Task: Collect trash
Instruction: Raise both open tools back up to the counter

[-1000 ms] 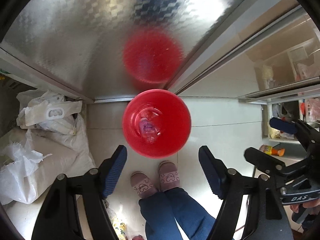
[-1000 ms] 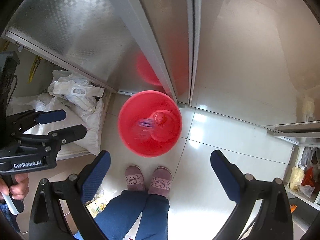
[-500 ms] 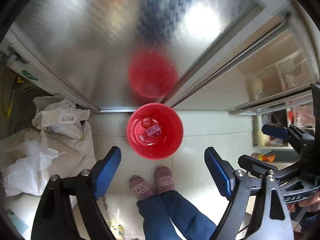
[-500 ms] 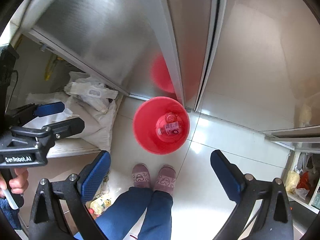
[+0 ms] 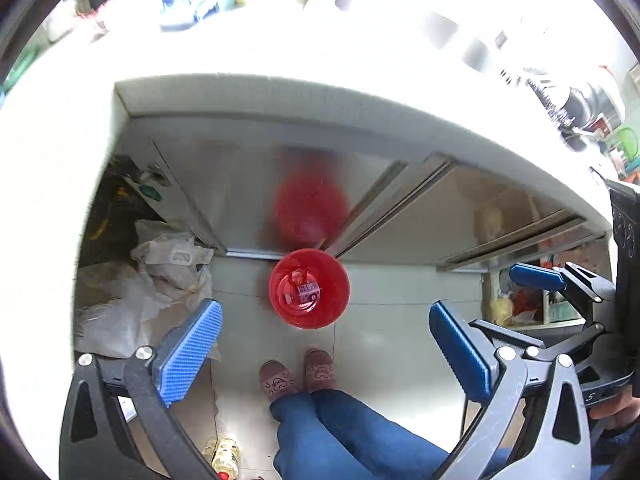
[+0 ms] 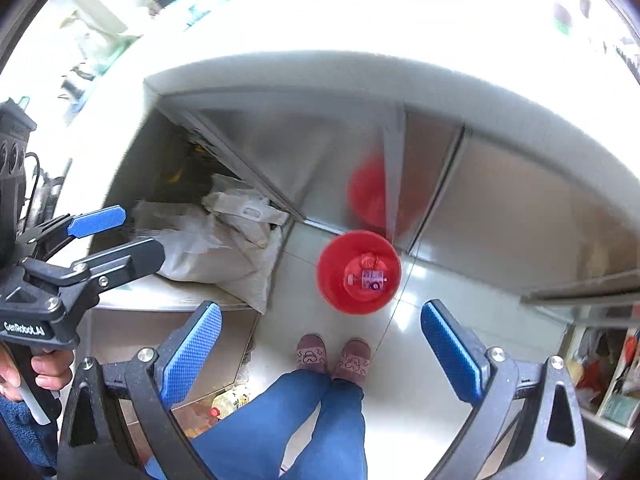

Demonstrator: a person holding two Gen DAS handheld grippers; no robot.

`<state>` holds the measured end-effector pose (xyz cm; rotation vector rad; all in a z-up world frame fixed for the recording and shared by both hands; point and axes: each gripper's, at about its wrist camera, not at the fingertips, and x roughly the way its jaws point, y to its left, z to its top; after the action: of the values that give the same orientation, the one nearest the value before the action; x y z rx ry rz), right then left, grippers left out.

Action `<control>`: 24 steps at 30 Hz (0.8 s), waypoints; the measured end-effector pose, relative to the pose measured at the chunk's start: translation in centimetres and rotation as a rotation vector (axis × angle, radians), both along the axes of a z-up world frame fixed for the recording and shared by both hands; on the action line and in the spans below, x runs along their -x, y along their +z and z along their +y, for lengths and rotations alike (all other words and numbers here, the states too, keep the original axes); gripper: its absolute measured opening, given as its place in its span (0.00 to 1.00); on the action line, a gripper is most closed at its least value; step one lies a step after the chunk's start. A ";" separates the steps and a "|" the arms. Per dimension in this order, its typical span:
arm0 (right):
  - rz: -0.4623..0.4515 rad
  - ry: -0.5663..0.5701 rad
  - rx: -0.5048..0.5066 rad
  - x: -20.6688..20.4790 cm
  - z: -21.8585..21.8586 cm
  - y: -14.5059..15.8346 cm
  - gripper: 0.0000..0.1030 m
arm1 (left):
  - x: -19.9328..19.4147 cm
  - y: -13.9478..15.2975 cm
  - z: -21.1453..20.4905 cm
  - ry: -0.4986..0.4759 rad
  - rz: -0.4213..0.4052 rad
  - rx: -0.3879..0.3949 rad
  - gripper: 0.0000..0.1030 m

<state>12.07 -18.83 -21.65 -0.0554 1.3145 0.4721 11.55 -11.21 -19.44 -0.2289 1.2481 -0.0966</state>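
- The left gripper (image 5: 324, 354) fills the bottom of its own view, its two blue-padded fingers (image 5: 188, 354) spread wide apart and holding nothing.
- The right gripper (image 6: 320, 354) looks the same in its view: blue pads wide apart, nothing between them.
- Below both, the person's blue trouser legs (image 6: 288, 424) end in a pair of pink slippers (image 6: 332, 354) standing on a pale tiled floor (image 6: 420, 360).
- Just beyond the slippers, a round red bin (image 5: 309, 288) stands on the floor, seen from above. Inside it lies a small bottle with a purple label (image 5: 308, 292) and a knot of red material.
- Left of the bin, white plastic bags (image 5: 160, 272) are heaped against an open cabinet.
- Behind the bin, shiny metal cabinet doors (image 5: 248, 184) show its blurred red reflection.
- Farthest off, a bright white countertop (image 5: 320, 52) runs above the doors; the things on it are too washed out to make out.
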 end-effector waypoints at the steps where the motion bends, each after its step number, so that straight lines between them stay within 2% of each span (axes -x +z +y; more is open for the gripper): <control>1: -0.015 0.014 0.000 0.1 0.1 1.2 0.97 | 0.2 1.1 0.0 0.007 -0.009 -0.008 1.00; 7: -0.102 0.083 -0.026 0.0 0.9 6.2 0.98 | 1.5 6.8 0.5 0.041 -0.081 -0.061 1.00; 11: -0.166 0.097 -0.032 -1.2 1.4 8.7 0.98 | 1.4 9.5 1.7 0.050 -0.116 -0.104 1.00; 13: -0.200 0.084 -0.044 -1.9 1.6 9.7 0.98 | 0.9 10.5 2.6 0.065 -0.127 -0.115 1.00; 16: -0.202 0.084 -0.069 -3.2 2.2 11.1 0.98 | -0.3 12.2 4.1 0.095 -0.155 -0.121 1.00; 19: -0.245 0.113 -0.046 -4.3 3.1 12.6 0.98 | -1.8 13.7 5.4 0.116 -0.187 -0.125 1.00; 24: -0.280 0.138 -0.035 -7.0 4.9 14.0 0.98 | -4.9 14.3 7.6 0.119 -0.199 -0.116 1.00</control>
<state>19.03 -13.95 -7.64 -0.1773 1.0307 0.5824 16.47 -3.63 -5.14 -0.1875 1.0361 0.0546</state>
